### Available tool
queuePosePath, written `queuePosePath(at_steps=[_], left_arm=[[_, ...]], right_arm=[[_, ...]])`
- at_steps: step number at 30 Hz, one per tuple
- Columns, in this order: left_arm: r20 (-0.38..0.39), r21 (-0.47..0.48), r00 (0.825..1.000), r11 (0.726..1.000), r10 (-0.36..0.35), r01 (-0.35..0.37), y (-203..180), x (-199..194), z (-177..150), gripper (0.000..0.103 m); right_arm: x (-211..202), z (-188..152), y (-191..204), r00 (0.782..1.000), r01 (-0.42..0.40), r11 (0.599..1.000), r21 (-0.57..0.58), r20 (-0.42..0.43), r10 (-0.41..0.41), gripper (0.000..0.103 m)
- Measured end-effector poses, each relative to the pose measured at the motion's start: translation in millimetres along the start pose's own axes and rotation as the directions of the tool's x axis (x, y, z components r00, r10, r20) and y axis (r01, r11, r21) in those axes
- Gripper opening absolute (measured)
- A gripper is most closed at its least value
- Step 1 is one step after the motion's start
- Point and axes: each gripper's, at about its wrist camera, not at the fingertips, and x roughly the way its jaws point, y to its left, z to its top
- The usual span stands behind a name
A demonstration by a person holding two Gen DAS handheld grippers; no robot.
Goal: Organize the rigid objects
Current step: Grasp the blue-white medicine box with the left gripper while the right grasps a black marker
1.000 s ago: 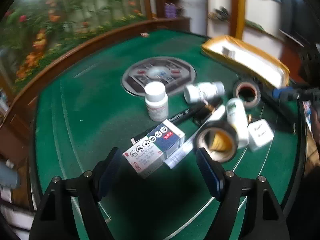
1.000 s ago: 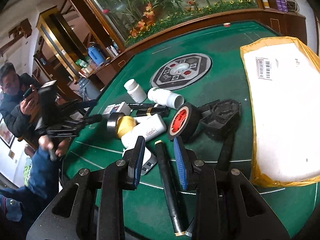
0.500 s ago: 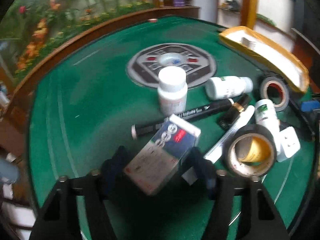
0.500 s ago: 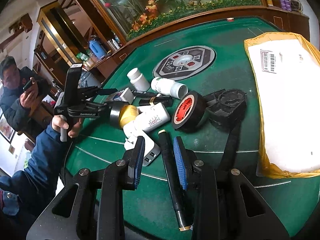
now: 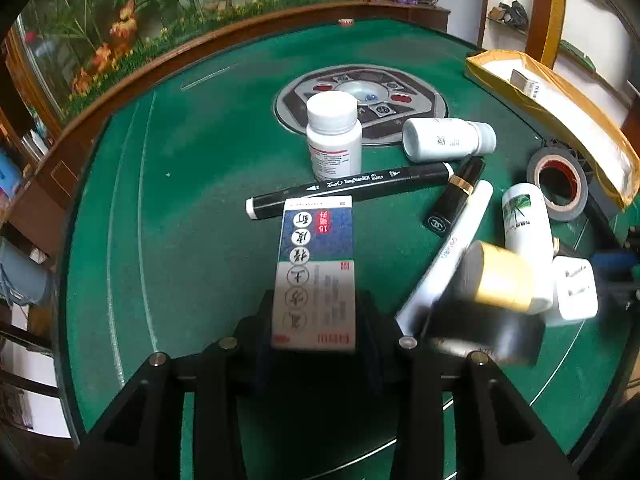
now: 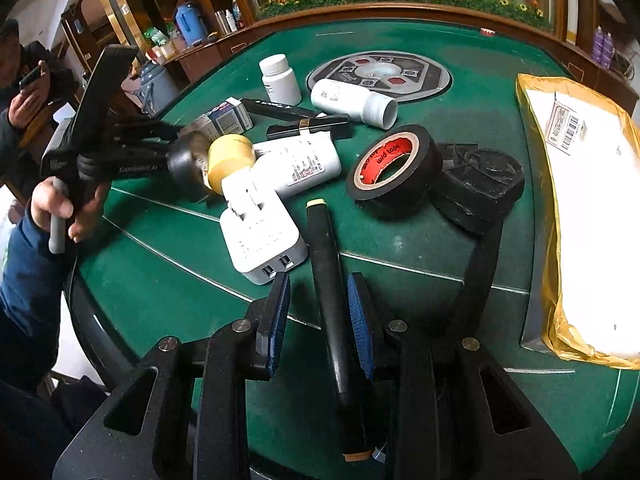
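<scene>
Bright daylight, curved fisheye edges, foreground blur.

Three white bottles [image 5: 334, 136], two tape rolls [image 6: 394, 166], three pens [image 5: 348, 190], one medicine box [image 5: 314, 276], one lipstick [image 5: 454, 198], one charger [image 6: 262, 236] and one parcel [image 6: 588, 216] lay on the surface [image 5: 192, 208].

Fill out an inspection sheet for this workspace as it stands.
Surface: green felt table, round control panel at centre.
Job's things: medicine box, upright white bottle, black marker, red-core tape roll, white charger, black pen.
Clutter: yellow parcel at the table edge.
Grippers: left gripper closing around the medicine box; right gripper straddles the black pen, gap beside one pad.
Cables: nothing seen.
Surroundings: flower mural, wooden shelves, seated person holding a phone.
</scene>
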Motion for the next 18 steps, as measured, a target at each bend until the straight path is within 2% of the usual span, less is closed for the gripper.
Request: queuePosePath(at_steps=[1,3,4,7,8,9,10,12,13,15,18], left_arm=[[-0.003,-0.005,1.0,1.0,-0.004,0.004,0.5,1.5,2.3,0.042],[-0.008,-0.031,1.0,1.0,0.006,-0.006,4.3,4.4,6.0,0.056],[-0.011,-0.043,1.0,0.999,0.01,-0.011,6.3,5.9,7.6,0.059],[0.009,-0.081,1.0,0.997,-0.008,0.009,12.0,8.4,7.0,0.06],[0.014,-0.084,1.0,0.996,-0.006,0.007,11.1,7.8,6.2,0.057],[0.021,-0.076,1.0,0.997,-0.008,0.009,8.3,5.5,4.7,0.042],[0.024,-0.07,1.0,0.998,-0.006,0.007,5.4,4.3,4.3,0.033],[0.036,-0.061,0.998,0.997,0.043,-0.041,-1.4,1.3,1.1,0.034],[0.044,-0.066,0.998,0.997,0.051,-0.048,-2.9,-0.1,-1.6,0.034],[0.053,-0.085,0.997,0.995,0.047,-0.042,-1.7,-3.4,-4.2,0.034],[0.111,-0.128,0.994,0.992,0.02,-0.006,4.7,-18.6,-7.3,0.034]], right_arm=[[-0.1,-0.8,0.5,1.0,0.003,1.0,-0.005,0.0,-0.003,0.03],[-1.9,-2.9,4.7,0.999,0.041,0.998,-0.042,-0.005,-0.041,0.03],[-2.2,-3.6,6.8,0.998,0.069,0.996,-0.061,-0.008,-0.07,0.03],[-1.7,-3.3,9.2,0.995,0.101,0.991,-0.091,-0.009,-0.102,0.03],[-1.7,-4.0,9.7,0.994,0.107,0.989,-0.098,-0.005,-0.108,0.029],[-1.3,-4.7,11.3,0.992,0.123,0.986,-0.109,0.001,-0.124,0.024],[-1.2,-5.3,12.3,0.99,0.144,0.983,-0.115,0.007,-0.144,0.016],[-2.4,-6.5,13.6,0.987,0.16,0.98,-0.119,0.012,-0.16,0.015],[-3.7,-6.5,11.6,0.991,0.131,0.986,-0.102,0.016,-0.13,0.015],[-8.0,-6.7,5.7,0.996,0.086,0.995,-0.058,0.034,-0.084,0.015],[-14.0,-6.0,1.5,0.995,0.074,0.997,-0.027,0.065,-0.072,0.015]])
